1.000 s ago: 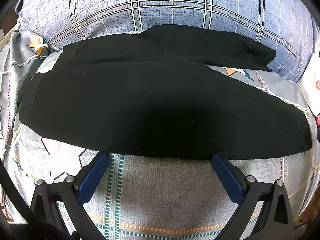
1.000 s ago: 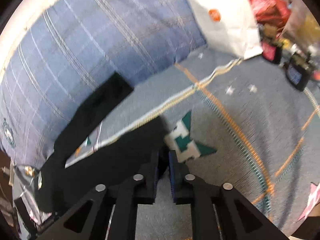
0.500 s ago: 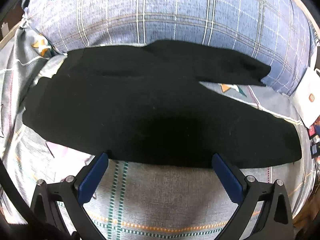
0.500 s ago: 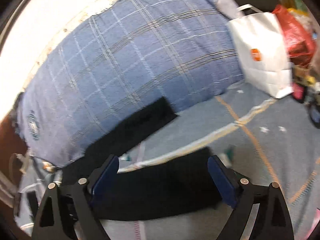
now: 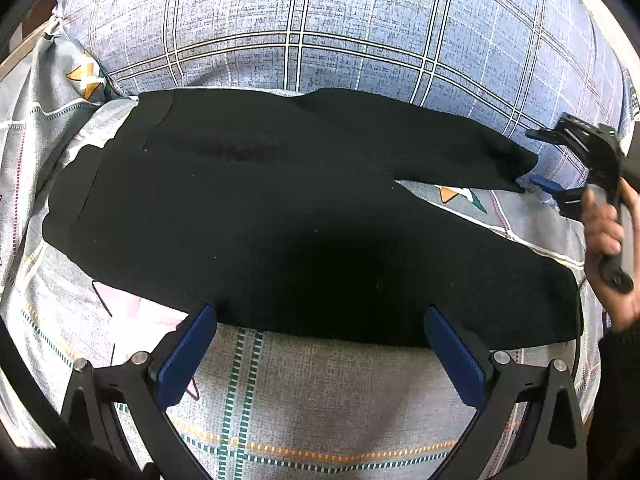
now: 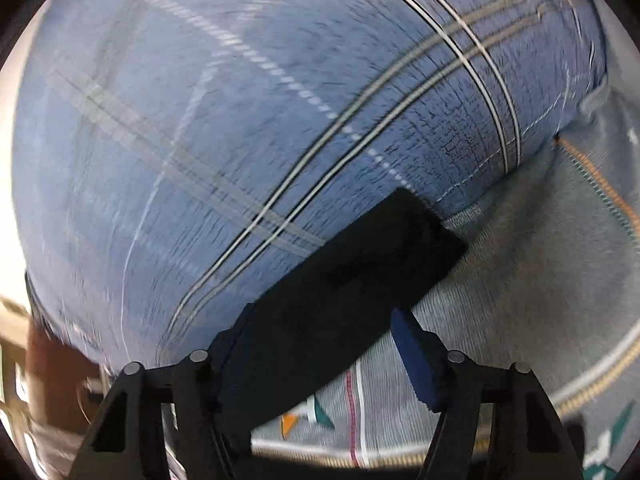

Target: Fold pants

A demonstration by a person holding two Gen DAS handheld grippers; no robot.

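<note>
Black pants (image 5: 280, 216) lie spread flat on the patterned bed sheet, waistband at the left, two legs running right. The far leg (image 5: 440, 140) rests against a blue plaid pillow. My left gripper (image 5: 320, 344) is open and empty, its blue pads at the near edge of the near leg. My right gripper (image 5: 536, 160) shows at the far right of the left wrist view, open at the cuff of the far leg. In the right wrist view that cuff (image 6: 360, 280) lies between the open jaws of the right gripper (image 6: 316, 356).
A large blue plaid pillow (image 5: 340, 28) fills the back, right behind the pants. Grey patterned sheet (image 5: 320, 408) covers the bed in front. The person's hand (image 5: 608, 232) holds the right gripper at the right edge.
The right gripper opened, let go of the near leg's end and moved up to the far leg's cuff by the pillow. The left gripper drew back slightly and stayed open.
</note>
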